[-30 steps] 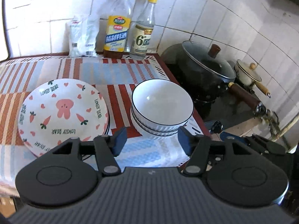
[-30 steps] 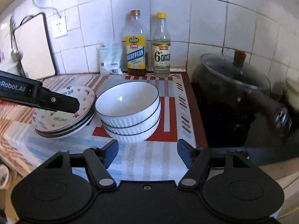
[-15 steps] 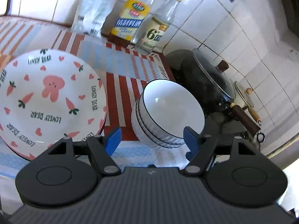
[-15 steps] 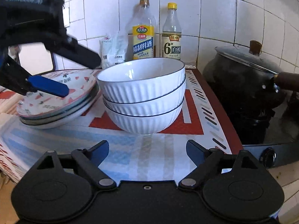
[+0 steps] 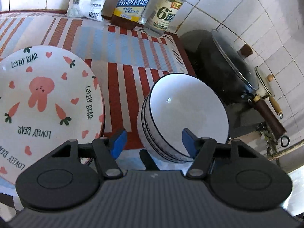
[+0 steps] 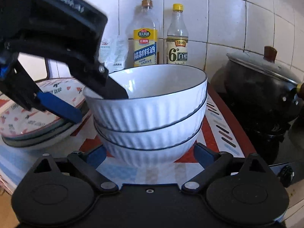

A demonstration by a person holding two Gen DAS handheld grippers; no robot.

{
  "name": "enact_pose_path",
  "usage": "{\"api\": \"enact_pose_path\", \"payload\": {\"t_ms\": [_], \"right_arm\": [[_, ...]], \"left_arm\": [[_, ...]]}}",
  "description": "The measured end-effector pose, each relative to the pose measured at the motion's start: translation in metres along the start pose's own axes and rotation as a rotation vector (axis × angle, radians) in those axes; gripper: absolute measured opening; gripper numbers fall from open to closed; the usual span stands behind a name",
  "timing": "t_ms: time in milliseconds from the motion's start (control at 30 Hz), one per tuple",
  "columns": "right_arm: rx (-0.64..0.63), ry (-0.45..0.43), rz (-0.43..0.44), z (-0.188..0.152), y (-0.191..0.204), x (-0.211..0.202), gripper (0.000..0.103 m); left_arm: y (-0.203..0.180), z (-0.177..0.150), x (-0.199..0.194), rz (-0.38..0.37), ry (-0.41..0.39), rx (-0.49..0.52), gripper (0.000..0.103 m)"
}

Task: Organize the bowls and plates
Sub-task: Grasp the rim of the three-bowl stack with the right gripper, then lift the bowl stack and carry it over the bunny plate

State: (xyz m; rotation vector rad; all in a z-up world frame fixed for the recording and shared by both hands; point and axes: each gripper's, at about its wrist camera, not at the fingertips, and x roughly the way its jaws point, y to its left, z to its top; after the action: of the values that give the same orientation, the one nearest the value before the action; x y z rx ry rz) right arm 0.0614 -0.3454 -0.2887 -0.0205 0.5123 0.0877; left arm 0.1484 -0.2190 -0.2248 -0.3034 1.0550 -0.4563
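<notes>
- On the striped tabletop (image 5: 121, 43) a stack of bowls (image 6: 150, 114) stands at about 3 o'clock of a stack of plates (image 5: 43, 98), just beside it and apart.
- Left claw (image 5: 153, 142) is released: one finger reaches inside the top bowl at its 9 o'clock rim, the other hangs outside, over the gap toward the plates.
- Right claw (image 6: 150, 154) is also released, low, its fingers either side of the bottom bowl; contact cannot be told.
- Judged step: taking hold of the bowls, top rim and base.
- Next move calls for pinching the rim squarely before any lift, keeping clear of the plates and of the black pot (image 6: 264, 93) at 3 o'clock.
</notes>
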Motion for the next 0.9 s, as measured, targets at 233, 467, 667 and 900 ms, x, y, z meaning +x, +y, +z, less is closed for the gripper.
{"api": "enact_pose_path", "payload": {"t_ms": [233, 467, 667, 900], "right_arm": [[-0.006, 0.005, 0.048, 0.002, -0.006, 0.010, 0.103], [-0.026, -0.014, 0.056, 0.002, -0.005, 0.013, 0.103], [-0.037, -0.039, 0.084, -0.002, -0.008, 0.013, 0.103], [-0.033, -0.036, 0.122, -0.001, -0.014, 0.018, 0.103]], "left_arm": [[-0.004, 0.010, 0.017, 0.034, 0.017, 0.047, 0.033], [0.000, 0.012, 0.027, 0.032, 0.042, 0.030, 0.032], [-0.003, 0.012, 0.030, 0.040, 0.033, 0.040, 0.035], [-0.010, 0.005, 0.027, 0.061, -0.007, 0.082, 0.035]]}}
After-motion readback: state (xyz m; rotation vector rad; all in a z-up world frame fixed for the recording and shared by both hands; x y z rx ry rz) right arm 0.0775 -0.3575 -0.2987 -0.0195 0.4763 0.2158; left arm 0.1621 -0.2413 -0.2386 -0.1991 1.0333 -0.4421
